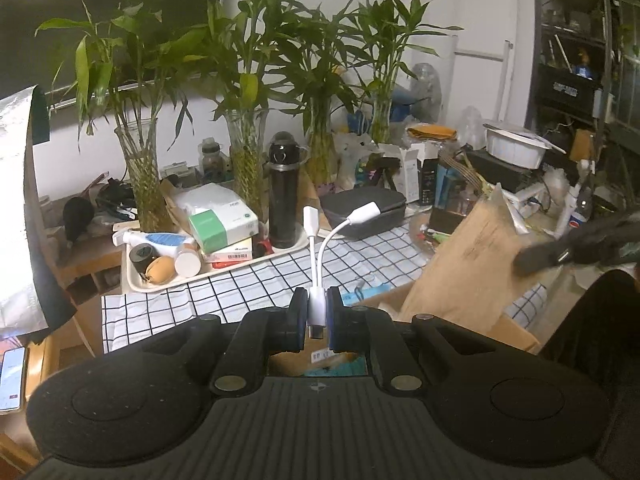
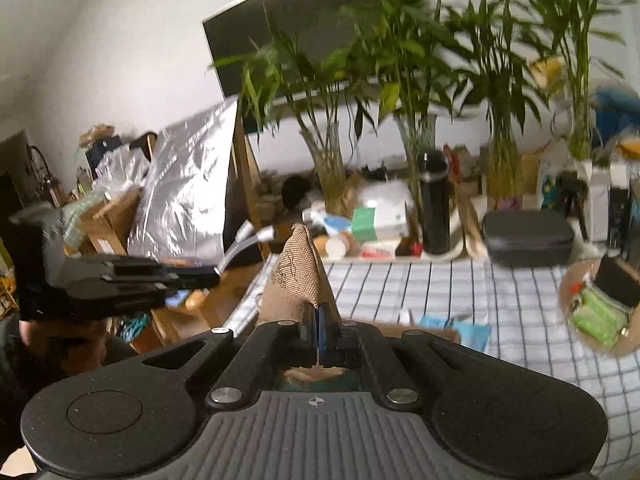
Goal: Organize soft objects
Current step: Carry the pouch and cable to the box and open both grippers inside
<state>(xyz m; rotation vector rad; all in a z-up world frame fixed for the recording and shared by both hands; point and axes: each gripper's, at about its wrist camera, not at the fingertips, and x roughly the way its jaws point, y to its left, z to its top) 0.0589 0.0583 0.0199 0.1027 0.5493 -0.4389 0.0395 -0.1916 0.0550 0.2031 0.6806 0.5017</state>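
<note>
A short white Y-shaped adapter cable point(image 1: 319, 258) is pinched between the pads of the left gripper point(image 1: 318, 312) by its thick white plug body, whose metal connector tip points down toward the camera. From that body two thin white leads rise and part: one stands almost straight up to an oblong white socket, the other bends away to the right to a second white socket. The cable is held up in the air above the white tablecloth with a black grid point(image 1: 224, 292), clear of its surface. In the right wrist view the same cable point(image 2: 244, 240) is seen at the left, its two ends blurred.

The right gripper point(image 2: 319, 322) is closed on the lower edge of a tan woven burlap pouch point(image 2: 294, 276), which rises from the pinched fingers to a blunt point; faint dark markings are seen on its weave. The pouch is likewise held up above the near edge of the checked cloth.

Behind, a cream tray point(image 1: 134, 280) loaded with boxes and bottles, a black cylindrical flask point(image 1: 283, 196), a dark grey zipped case point(image 1: 362, 212) and glass vases of green bamboo point(image 1: 140, 172) are seen along the wall.
</note>
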